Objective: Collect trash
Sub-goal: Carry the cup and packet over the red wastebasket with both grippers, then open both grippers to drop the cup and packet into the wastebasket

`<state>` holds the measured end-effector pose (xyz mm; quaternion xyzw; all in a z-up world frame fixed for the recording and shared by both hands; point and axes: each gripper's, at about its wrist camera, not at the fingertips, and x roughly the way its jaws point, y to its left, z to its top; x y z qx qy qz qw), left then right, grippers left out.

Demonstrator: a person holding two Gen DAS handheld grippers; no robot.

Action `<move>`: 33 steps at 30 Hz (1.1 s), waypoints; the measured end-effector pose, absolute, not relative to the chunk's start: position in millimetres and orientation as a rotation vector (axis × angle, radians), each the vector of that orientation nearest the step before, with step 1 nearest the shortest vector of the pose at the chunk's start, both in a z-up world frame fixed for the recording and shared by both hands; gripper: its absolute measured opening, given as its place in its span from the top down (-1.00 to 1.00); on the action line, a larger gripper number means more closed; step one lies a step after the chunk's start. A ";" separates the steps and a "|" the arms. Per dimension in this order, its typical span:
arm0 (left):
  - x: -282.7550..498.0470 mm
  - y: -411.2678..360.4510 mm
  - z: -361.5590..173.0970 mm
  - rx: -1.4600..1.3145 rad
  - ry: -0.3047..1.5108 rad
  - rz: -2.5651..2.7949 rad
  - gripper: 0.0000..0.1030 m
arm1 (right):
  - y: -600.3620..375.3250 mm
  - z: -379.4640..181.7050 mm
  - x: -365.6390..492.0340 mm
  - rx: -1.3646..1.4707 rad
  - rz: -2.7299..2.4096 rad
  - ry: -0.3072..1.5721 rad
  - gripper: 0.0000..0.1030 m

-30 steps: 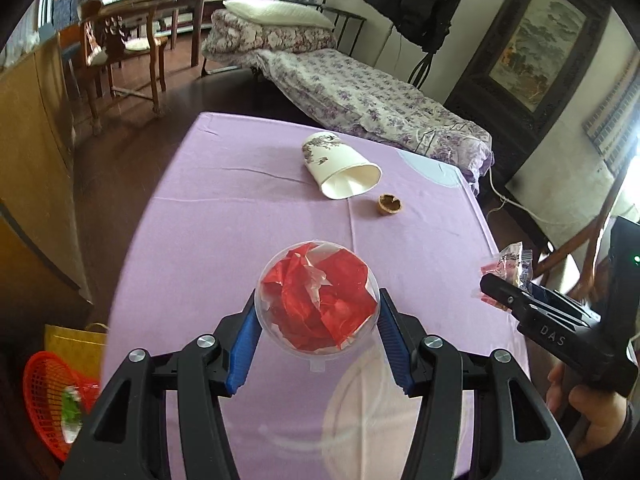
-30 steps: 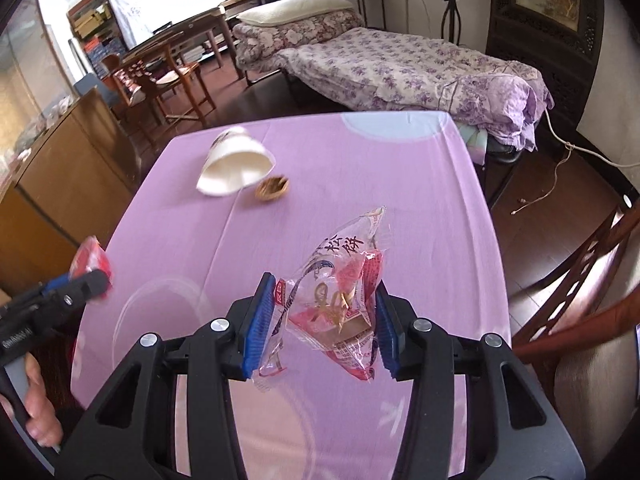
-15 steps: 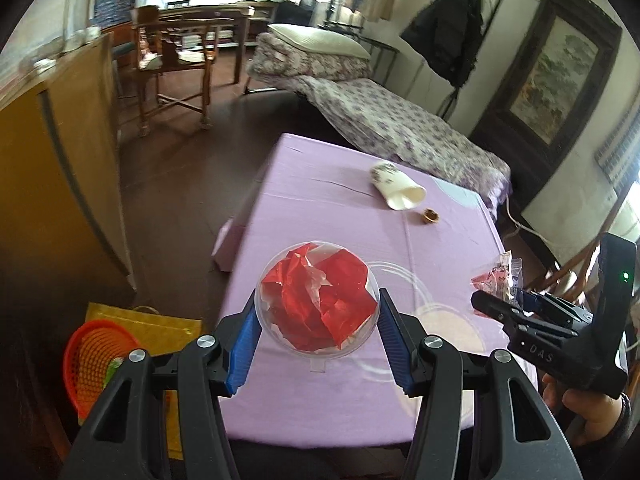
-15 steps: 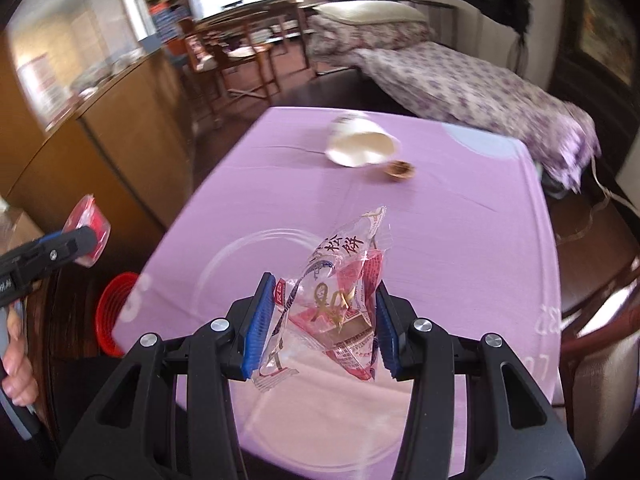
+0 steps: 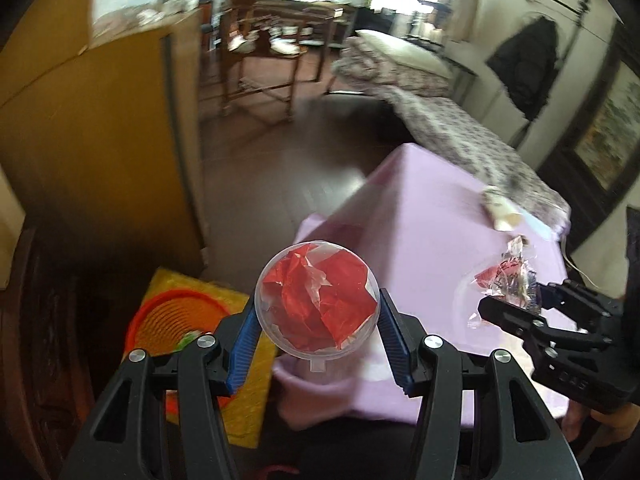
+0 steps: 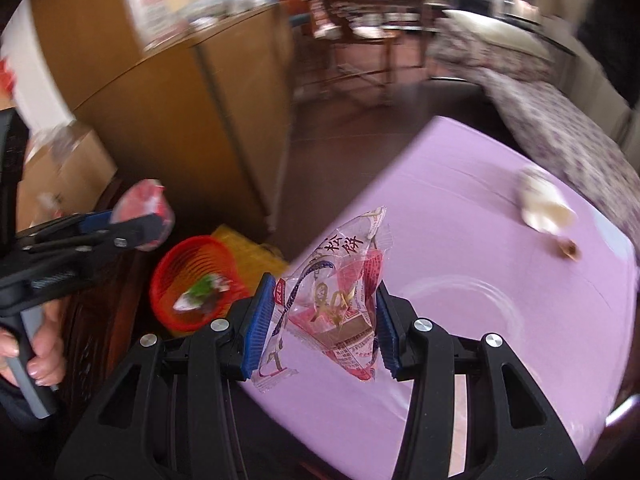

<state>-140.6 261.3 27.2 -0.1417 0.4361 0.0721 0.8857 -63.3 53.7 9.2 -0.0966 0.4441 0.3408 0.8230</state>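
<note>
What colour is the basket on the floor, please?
The basket is red-orange, clearest in the right wrist view.

The clear snack wrapper [image 6: 334, 300] bears the characters 松酥; its other print is too small to read

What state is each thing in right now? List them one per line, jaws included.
Left gripper: jaws shut on the clear cup.
Clear cup: held, stuffed with red wrapper.
Right gripper: jaws shut on the snack wrapper.
Snack wrapper: held, crumpled, looks empty.
Red basket: on the floor, upright, some trash inside.
Paper cup: lying on its side on the table.
Nut shell: on the table beside the paper cup.
</note>
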 end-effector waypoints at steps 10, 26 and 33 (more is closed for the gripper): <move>-173.0 375.1 -32.8 -0.397 0.991 0.371 -0.07 | 198.8 -21.1 -75.9 -0.470 1.034 1.036 0.04; -169.1 453.9 -115.9 -0.562 1.098 0.465 -0.11 | 304.8 -114.5 -101.7 -0.772 1.198 1.157 -0.15; -165.5 457.4 -117.5 -0.585 1.090 0.484 -0.45 | 301.5 -117.4 -99.4 -0.720 1.164 1.105 -0.60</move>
